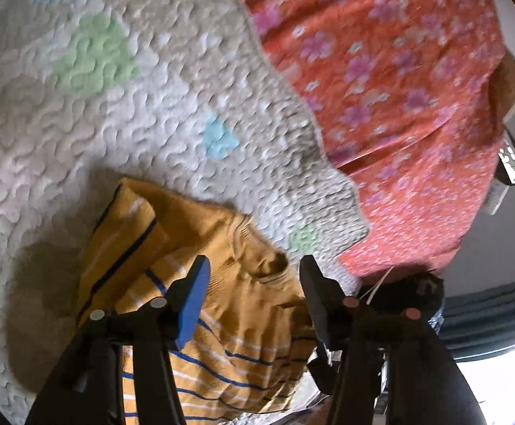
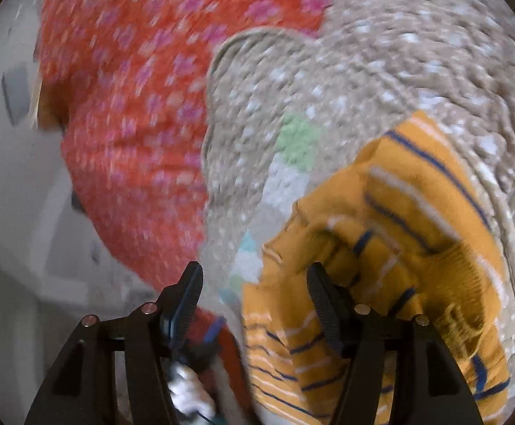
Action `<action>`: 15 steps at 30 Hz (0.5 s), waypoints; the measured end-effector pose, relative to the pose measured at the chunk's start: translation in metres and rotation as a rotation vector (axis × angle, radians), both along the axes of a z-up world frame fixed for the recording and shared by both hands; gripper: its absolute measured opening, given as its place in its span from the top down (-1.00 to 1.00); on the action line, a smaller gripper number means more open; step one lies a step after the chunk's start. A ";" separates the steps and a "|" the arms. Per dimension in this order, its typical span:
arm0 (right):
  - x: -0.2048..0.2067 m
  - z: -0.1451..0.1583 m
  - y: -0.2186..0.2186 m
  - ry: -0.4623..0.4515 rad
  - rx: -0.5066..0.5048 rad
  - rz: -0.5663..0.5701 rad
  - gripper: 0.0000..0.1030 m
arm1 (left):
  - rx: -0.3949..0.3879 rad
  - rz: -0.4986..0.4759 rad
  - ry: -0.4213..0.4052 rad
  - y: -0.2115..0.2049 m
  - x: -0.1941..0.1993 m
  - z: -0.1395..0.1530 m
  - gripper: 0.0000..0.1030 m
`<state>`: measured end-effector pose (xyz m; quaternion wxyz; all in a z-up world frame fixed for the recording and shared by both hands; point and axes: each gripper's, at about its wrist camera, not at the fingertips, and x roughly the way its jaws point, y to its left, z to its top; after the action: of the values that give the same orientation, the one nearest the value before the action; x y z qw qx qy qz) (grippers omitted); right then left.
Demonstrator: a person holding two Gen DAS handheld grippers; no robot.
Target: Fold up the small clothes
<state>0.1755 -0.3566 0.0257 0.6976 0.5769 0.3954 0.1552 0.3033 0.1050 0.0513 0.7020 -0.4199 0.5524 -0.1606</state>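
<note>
- Jaws of left gripper point(image 1: 254, 269) stand apart w/ nothing pinched; yellow striped sweater point(image 1: 222, 318) lies under and between them, pads not pressing it.
- Jaws of right gripper point(image 2: 254, 276) also apart, holding nothing; right finger hangs over the sweater's edge, left finger over the quilt point(image 2: 363, 71).
- Sweater sits on the quilt (pale, bumpy, w/ green and blue patches), partly folded: one striped piece laid over its body, collar opening just beyond the left gripper.
- Orange flowered sheet point(image 1: 381, 71) lies beside the quilt, near the sweater but not touching it.
- Dark bundle point(image 1: 406, 294) near the sheet's edge; can't tell what it is.
- Right wrist view is blurred.
</note>
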 end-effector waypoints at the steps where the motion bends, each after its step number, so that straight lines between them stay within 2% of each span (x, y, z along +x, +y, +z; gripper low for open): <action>1: 0.005 0.005 0.011 -0.010 -0.067 0.055 -0.29 | 0.001 0.000 -0.007 -0.001 -0.001 0.003 0.01; 4: 0.020 0.006 0.043 -0.024 -0.202 0.212 -0.23 | 0.069 -0.081 -0.066 -0.021 -0.010 0.015 0.00; 7: 0.034 0.000 0.068 0.007 -0.447 0.286 -0.16 | 0.255 -0.234 -0.088 -0.062 -0.018 0.005 0.00; 9: 0.040 -0.004 0.074 0.024 -0.611 0.271 -0.06 | 0.341 -0.288 -0.070 -0.081 -0.017 -0.013 0.00; 12: 0.047 -0.003 0.070 0.036 -0.828 0.181 0.07 | 0.484 -0.299 -0.060 -0.093 -0.006 -0.037 0.01; 13: 0.048 -0.001 0.064 0.037 -0.871 0.126 0.09 | 0.538 -0.293 -0.055 -0.092 0.000 -0.048 0.01; 15: 0.047 -0.003 0.047 0.047 -0.846 0.046 0.12 | 0.546 -0.286 -0.030 -0.086 0.005 -0.063 0.07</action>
<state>0.2223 -0.3097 0.0230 0.8600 0.2344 0.4528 -0.0185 0.3088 0.0185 -0.0116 0.7671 -0.1315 0.6183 -0.1094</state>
